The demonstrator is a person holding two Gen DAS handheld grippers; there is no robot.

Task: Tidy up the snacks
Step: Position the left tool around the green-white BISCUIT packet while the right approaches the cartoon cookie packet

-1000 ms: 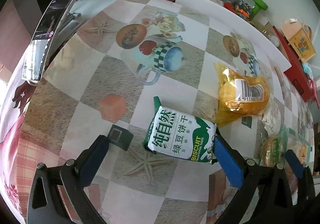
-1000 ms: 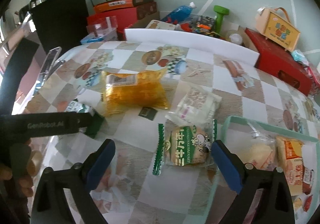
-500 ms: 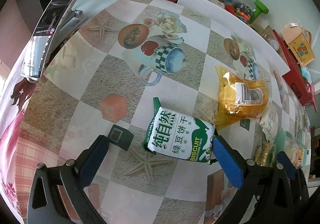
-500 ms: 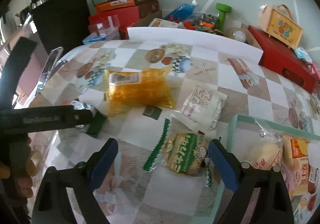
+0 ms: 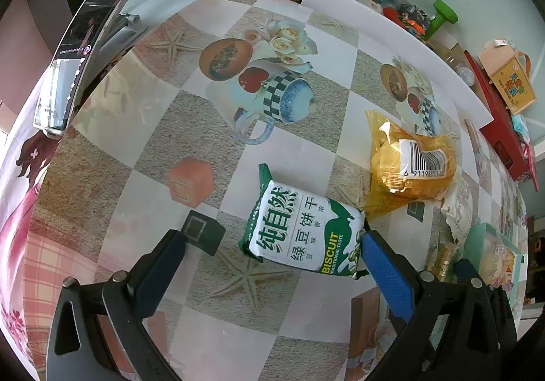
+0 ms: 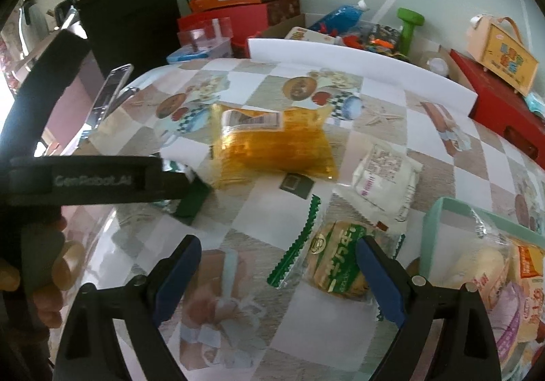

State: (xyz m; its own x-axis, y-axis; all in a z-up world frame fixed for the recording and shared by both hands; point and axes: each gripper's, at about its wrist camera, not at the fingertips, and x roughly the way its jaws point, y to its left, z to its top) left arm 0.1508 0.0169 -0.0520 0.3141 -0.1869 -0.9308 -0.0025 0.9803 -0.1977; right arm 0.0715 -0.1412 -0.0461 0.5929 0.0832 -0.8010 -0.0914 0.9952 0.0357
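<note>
Right claw [image 6: 277, 263] wide over green-edged snack packet [image 6: 335, 260].

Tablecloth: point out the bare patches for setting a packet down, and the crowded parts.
Free: the tablecloth between the propped phone and the green biscuit packet, and the near strip in front of the left tongs. Crowded: around the yellow bag, white packet, green-edged packet and mint tray.

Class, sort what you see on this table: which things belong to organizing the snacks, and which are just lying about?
Job:
green biscuit packet
yellow snack bag
white snack packet
clear-wrapped green-label pastry
mint bin

Lying about:
phone
green dumbbell
red box
</note>
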